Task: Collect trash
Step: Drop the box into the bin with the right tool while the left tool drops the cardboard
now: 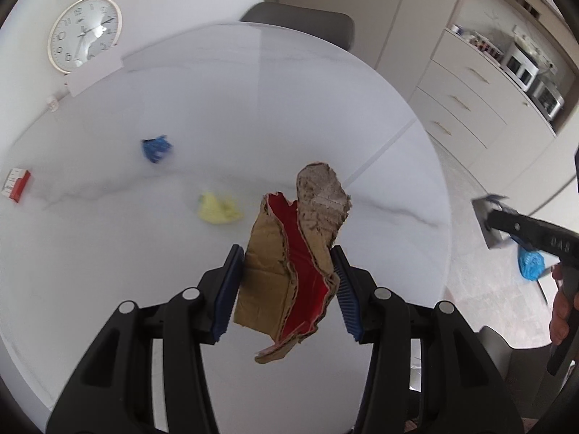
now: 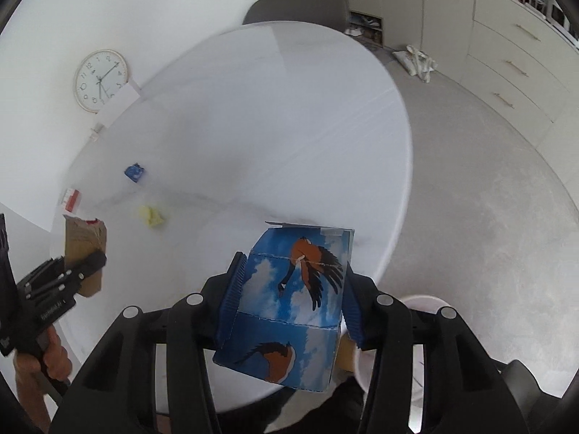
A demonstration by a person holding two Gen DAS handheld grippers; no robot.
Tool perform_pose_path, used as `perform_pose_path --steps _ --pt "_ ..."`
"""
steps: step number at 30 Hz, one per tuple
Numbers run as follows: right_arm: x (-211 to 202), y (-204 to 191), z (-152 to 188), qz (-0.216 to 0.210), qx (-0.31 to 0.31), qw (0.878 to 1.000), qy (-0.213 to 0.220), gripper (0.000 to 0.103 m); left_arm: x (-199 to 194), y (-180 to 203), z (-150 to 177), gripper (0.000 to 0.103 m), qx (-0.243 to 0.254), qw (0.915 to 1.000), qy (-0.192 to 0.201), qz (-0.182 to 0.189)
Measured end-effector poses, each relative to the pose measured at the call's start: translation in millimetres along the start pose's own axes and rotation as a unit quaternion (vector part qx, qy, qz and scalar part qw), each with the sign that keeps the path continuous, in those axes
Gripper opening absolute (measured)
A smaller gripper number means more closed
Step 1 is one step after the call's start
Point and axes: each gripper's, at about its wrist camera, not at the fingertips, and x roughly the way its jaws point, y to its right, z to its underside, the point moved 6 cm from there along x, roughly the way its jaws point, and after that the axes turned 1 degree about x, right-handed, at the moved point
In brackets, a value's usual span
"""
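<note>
My left gripper (image 1: 287,285) is shut on a torn piece of brown cardboard (image 1: 286,253) with a red inner face, held up above the round white table (image 1: 253,108). My right gripper (image 2: 293,296) is shut on a blue carton printed with birds and clouds (image 2: 296,303), lifted over the table's near right edge. On the table lie a crumpled yellow paper (image 1: 217,209), a crumpled blue wrapper (image 1: 156,149) and a small red and white box (image 1: 16,184). The right wrist view shows the left gripper (image 2: 92,264) with the cardboard (image 2: 81,240) at the left, and the yellow paper (image 2: 152,216).
A grey chair (image 1: 300,18) stands behind the table. A round clock (image 1: 85,34) leans against the wall at the back left. Drawers and cabinets (image 1: 470,101) line the right side. A pale round container rim (image 2: 427,300) shows below the table's near right edge. A blue bag (image 1: 530,262) lies on the floor.
</note>
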Motion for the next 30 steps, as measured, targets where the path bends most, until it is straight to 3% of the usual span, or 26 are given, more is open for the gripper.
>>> perform_pose_path --steps 3,6,14,16,17,18,21,30 --pt "-14.6 55.2 29.9 0.027 0.026 0.999 -0.005 0.049 5.7 39.1 6.5 0.048 0.020 0.9995 -0.012 0.021" --pt "1.1 98.7 60.3 0.041 0.059 0.997 -0.035 0.049 10.6 69.9 9.3 0.048 0.044 0.9985 -0.019 0.027" --pt "113.3 169.1 145.8 0.035 0.084 0.984 -0.154 0.051 27.9 158.8 19.9 0.048 0.119 0.9909 -0.039 0.049" --pt "137.4 176.4 159.1 0.019 0.100 0.978 -0.180 0.075 34.8 177.6 25.0 0.048 0.140 0.9876 -0.049 0.052" --pt "144.3 180.4 162.6 0.019 0.109 0.977 -0.184 0.081 37.9 186.6 27.9 0.048 0.146 0.9862 -0.053 0.055" --pt "148.3 187.4 165.7 0.023 0.121 0.975 -0.186 0.087 41.1 195.2 31.0 0.048 0.153 0.9847 -0.059 0.059" --pt "142.3 207.2 168.5 0.018 0.150 0.971 -0.185 0.091 50.6 221.4 40.7 0.048 0.171 0.9801 -0.076 0.066" --pt "52.0 281.4 159.9 0.051 0.197 0.973 -0.106 0.097 76.9 294.5 70.8 0.048 0.235 0.9594 -0.116 0.106"
